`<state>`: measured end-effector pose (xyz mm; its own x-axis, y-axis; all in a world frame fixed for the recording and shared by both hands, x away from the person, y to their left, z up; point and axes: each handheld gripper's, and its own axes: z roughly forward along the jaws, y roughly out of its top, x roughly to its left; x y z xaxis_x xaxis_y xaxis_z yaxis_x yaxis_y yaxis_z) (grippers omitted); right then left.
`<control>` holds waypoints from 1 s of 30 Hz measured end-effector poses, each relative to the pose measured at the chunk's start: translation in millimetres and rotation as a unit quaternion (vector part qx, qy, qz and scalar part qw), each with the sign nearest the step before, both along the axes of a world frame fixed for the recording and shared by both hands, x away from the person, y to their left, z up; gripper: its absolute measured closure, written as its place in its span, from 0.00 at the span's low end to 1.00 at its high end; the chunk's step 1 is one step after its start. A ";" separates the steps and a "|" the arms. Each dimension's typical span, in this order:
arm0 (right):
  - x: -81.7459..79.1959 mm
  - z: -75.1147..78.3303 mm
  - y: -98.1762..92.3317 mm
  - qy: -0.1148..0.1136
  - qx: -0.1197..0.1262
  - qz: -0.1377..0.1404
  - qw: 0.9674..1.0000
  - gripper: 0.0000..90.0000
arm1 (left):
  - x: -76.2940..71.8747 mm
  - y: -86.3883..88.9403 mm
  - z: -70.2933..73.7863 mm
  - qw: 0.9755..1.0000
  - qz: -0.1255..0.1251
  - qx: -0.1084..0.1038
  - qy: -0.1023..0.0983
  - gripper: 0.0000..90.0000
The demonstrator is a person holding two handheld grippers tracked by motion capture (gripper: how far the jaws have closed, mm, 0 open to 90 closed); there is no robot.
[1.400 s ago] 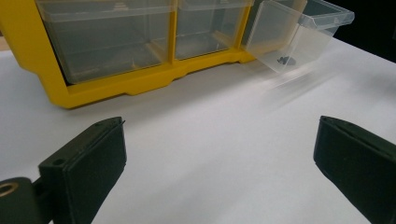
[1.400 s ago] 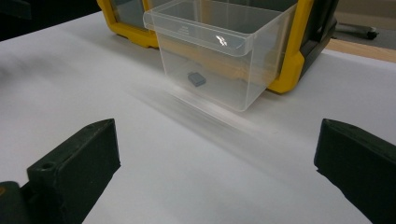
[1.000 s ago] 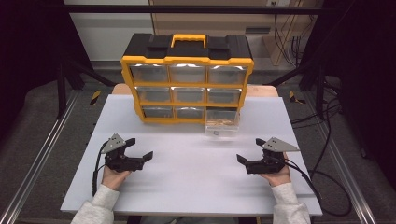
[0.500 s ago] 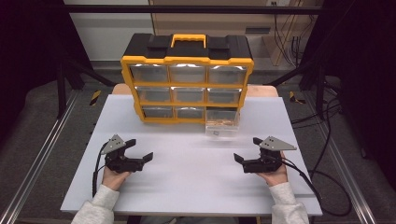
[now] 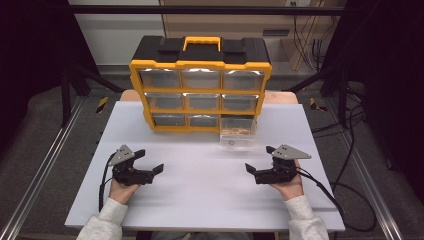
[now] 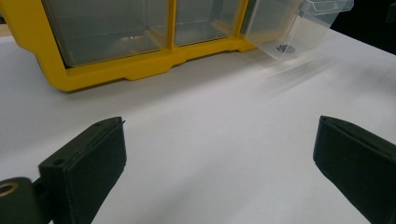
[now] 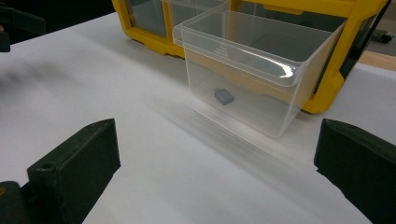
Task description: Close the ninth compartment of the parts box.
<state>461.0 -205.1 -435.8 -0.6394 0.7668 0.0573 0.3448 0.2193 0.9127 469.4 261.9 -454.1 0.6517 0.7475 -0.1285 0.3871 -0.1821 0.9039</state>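
A yellow and black drawer cabinet [image 5: 201, 82] stands at the back of the white table [image 5: 200, 200]. Its bottom right clear drawer [image 5: 238, 133] is pulled out toward me. The same drawer [image 7: 247, 70] holds a small dark piece [image 7: 223, 96] on its floor. My left gripper [image 5: 150, 170] rests open on the table's left, well short of the cabinet [image 6: 107, 42], with nothing between its jaws. My right gripper [image 5: 254, 172] rests open on the right, in front of the drawer and apart from it. The drawer [image 6: 299, 25] also appears far right in the left gripper view.
Cables [image 5: 345, 165] trail off the table's right side onto the floor. Metal frame rails [image 5: 40, 170] run along both sides. The other cabinet drawers [image 5: 200, 102] are pushed in. Bare white surface lies between the two grippers.
My right gripper has shifted slightly left and toward the middle. The left gripper and the drawer stay as they were.
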 end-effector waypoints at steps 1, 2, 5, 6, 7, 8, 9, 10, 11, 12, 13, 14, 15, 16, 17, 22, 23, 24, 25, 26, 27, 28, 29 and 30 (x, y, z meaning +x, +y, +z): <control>0.2 0.1 1.3 0.002 0.000 0.000 1.000 0.01 | 0.1 -0.1 -0.2 1.000 0.000 0.000 0.000 0.02; 0.4 0.2 2.0 0.002 0.000 0.002 1.000 0.01 | 0.2 -0.4 -0.5 1.000 0.000 0.000 0.001 0.02; 1.6 0.8 5.5 0.002 -0.002 0.005 1.000 0.01 | 0.0 -0.4 -0.5 1.000 0.000 0.000 0.001 0.02; 1.9 1.0 6.4 0.002 -0.002 0.007 1.000 0.01 | 0.0 -0.4 -0.4 1.000 -0.001 0.000 0.000 0.02; 2.3 1.2 7.9 0.002 -0.003 0.006 1.000 0.01 | 0.0 -0.3 -0.5 1.000 -0.001 0.000 0.000 0.02; 2.8 1.4 9.3 0.002 -0.003 0.007 1.000 0.01 | 0.2 -0.1 -0.6 1.000 -0.002 -0.001 0.001 0.02; 3.1 1.6 10.7 0.004 -0.003 0.007 1.000 0.01 | 0.4 -0.1 -0.7 1.000 -0.001 0.000 0.001 0.02; 3.5 1.8 12.4 0.003 -0.003 0.006 1.000 0.01 | 0.5 -0.1 -0.8 1.000 -0.001 0.000 0.001 0.02; 3.9 2.0 13.9 0.004 -0.002 0.006 1.000 0.01 | 0.6 0.0 -0.8 1.000 -0.001 0.000 0.001 0.02; 4.3 2.2 15.1 0.004 -0.001 0.005 1.000 0.01 | 0.5 0.1 -0.8 1.000 -0.001 0.000 0.002 0.02; 4.8 2.4 16.2 0.005 -0.002 0.005 1.000 0.01 | 0.6 0.0 -0.8 1.000 -0.001 -0.001 0.001 0.02; 5.3 2.5 17.4 0.005 -0.002 0.006 1.000 0.01 | 0.6 0.0 -0.8 1.000 -0.002 -0.001 0.002 0.02; 5.8 2.6 18.8 0.006 -0.005 0.008 1.000 0.02 | 0.6 0.1 -0.8 1.000 -0.002 -0.001 0.002 0.02; 6.0 2.7 19.9 0.007 -0.004 0.008 1.000 0.02 | 0.7 0.1 -0.8 1.000 -0.001 0.000 0.002 0.02; 6.5 2.6 20.9 0.008 -0.006 0.009 1.000 0.02 | 0.7 0.2 -0.9 1.000 -0.002 -0.001 0.003 0.02; 8.8 1.1 27.5 0.010 -0.015 0.012 1.000 0.04 | 0.9 0.3 -0.9 1.000 -0.002 -0.002 0.002 0.02; 9.6 0.9 28.7 0.011 -0.017 0.014 1.000 0.04 | 1.1 0.4 -1.0 1.000 -0.002 -0.002 0.001 0.02; 10.1 1.0 30.1 0.012 -0.016 0.014 1.000 0.05 | 1.1 0.6 -1.0 1.000 -0.002 -0.003 0.001 0.02; 10.7 1.0 31.5 0.012 -0.018 0.014 1.000 0.06 | 1.1 0.7 -1.0 1.000 -0.002 -0.003 0.001 0.02; 11.4 1.0 32.9 0.012 -0.018 0.015 1.000 0.06 | 1.2 0.7 -1.0 1.000 -0.002 -0.003 0.001 0.02; 12.1 1.1 34.4 0.013 -0.018 0.017 1.000 0.07 | 1.1 0.7 -1.0 1.000 -0.002 -0.003 0.001 0.02; 12.5 1.0 35.2 0.014 -0.017 0.017 1.000 0.08 | 1.0 0.7 -0.9 1.000 -0.002 -0.003 0.001 0.02; 13.1 1.0 36.0 0.015 -0.016 0.018 1.000 0.09 | 1.1 0.7 -0.9 1.000 -0.002 -0.003 0.000 0.02; 13.9 1.0 36.6 0.016 -0.017 0.018 1.000 0.10 | 1.1 0.7 -1.0 1.000 -0.002 -0.003 0.001 0.02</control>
